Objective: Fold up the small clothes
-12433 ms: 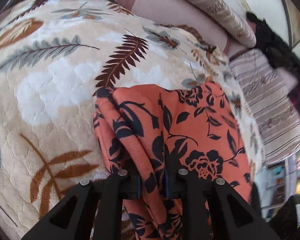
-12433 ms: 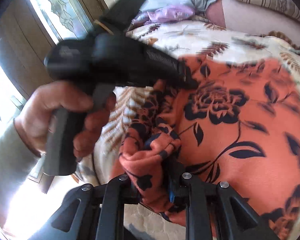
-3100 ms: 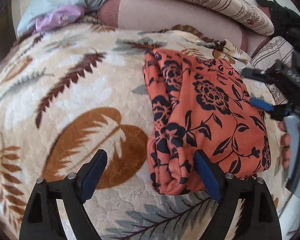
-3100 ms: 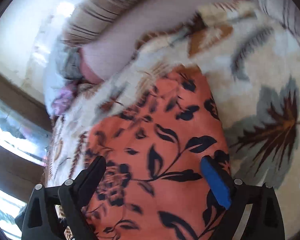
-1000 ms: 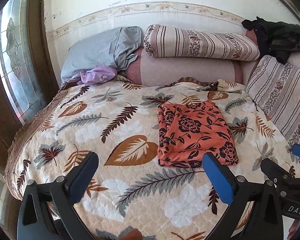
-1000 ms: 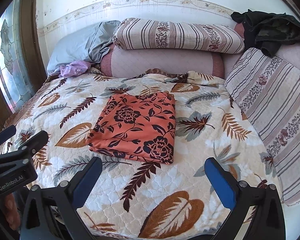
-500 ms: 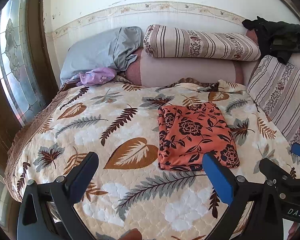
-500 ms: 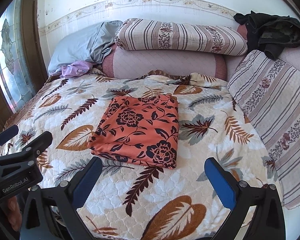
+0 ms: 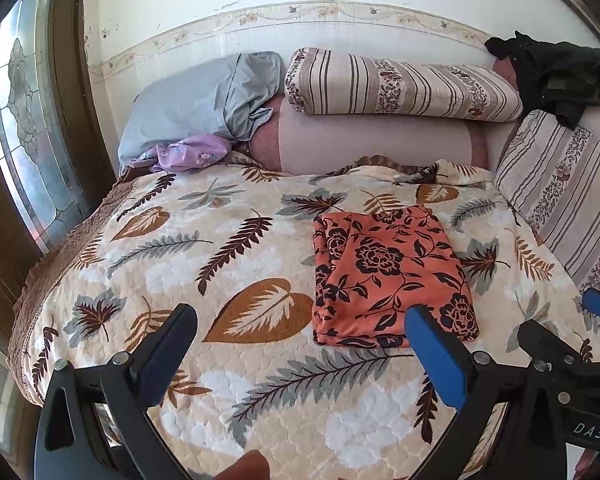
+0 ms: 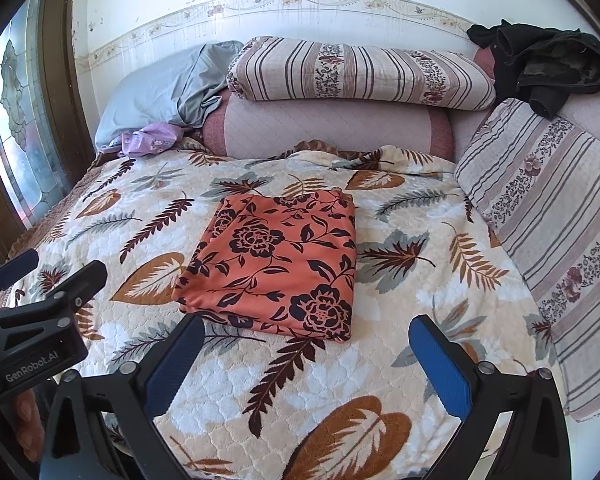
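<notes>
An orange garment with a black flower print (image 9: 388, 276) lies folded into a flat rectangle on the leaf-patterned bedspread (image 9: 204, 264); it also shows in the right wrist view (image 10: 276, 264). My left gripper (image 9: 300, 332) is open and empty, held back from the bed, near the garment's front edge. My right gripper (image 10: 306, 344) is open and empty, also held back in front of the garment. The left gripper's body shows at the left of the right wrist view (image 10: 32, 320). The right gripper shows at the right edge of the left wrist view (image 9: 560, 356).
A grey pillow (image 9: 204, 100), a striped bolster (image 9: 400, 84) and a pink headboard cushion (image 9: 372, 144) lie at the back. A purple cloth (image 9: 188, 152) lies at the back left. Dark clothes (image 9: 560, 76) sit on a striped cushion (image 9: 568, 196) at right. A window (image 9: 16, 140) is at left.
Both grippers let go of the garment, opened, and pulled back from the bed. In the last second the view has barely shifted and the folded garment has stayed still.
</notes>
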Demonstrator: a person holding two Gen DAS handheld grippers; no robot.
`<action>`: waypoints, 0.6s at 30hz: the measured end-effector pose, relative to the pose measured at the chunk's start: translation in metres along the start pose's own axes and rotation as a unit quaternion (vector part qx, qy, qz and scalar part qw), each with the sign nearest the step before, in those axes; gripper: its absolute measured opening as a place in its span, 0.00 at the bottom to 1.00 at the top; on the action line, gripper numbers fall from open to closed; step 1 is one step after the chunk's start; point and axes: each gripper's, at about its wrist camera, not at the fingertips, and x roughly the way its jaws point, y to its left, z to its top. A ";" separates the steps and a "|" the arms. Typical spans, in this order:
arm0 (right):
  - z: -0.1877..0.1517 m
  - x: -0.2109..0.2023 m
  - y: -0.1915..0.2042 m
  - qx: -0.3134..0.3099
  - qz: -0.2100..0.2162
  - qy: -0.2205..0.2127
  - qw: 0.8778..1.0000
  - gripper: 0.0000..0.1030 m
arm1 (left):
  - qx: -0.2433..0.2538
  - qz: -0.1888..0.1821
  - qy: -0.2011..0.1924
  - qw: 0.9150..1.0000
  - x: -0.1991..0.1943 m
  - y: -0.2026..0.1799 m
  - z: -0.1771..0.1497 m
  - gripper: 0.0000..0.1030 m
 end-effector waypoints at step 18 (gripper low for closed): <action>0.009 0.022 -0.009 0.002 0.004 0.011 1.000 1.00 | 0.009 -0.006 -0.007 1.000 0.018 -0.012 0.012 1.00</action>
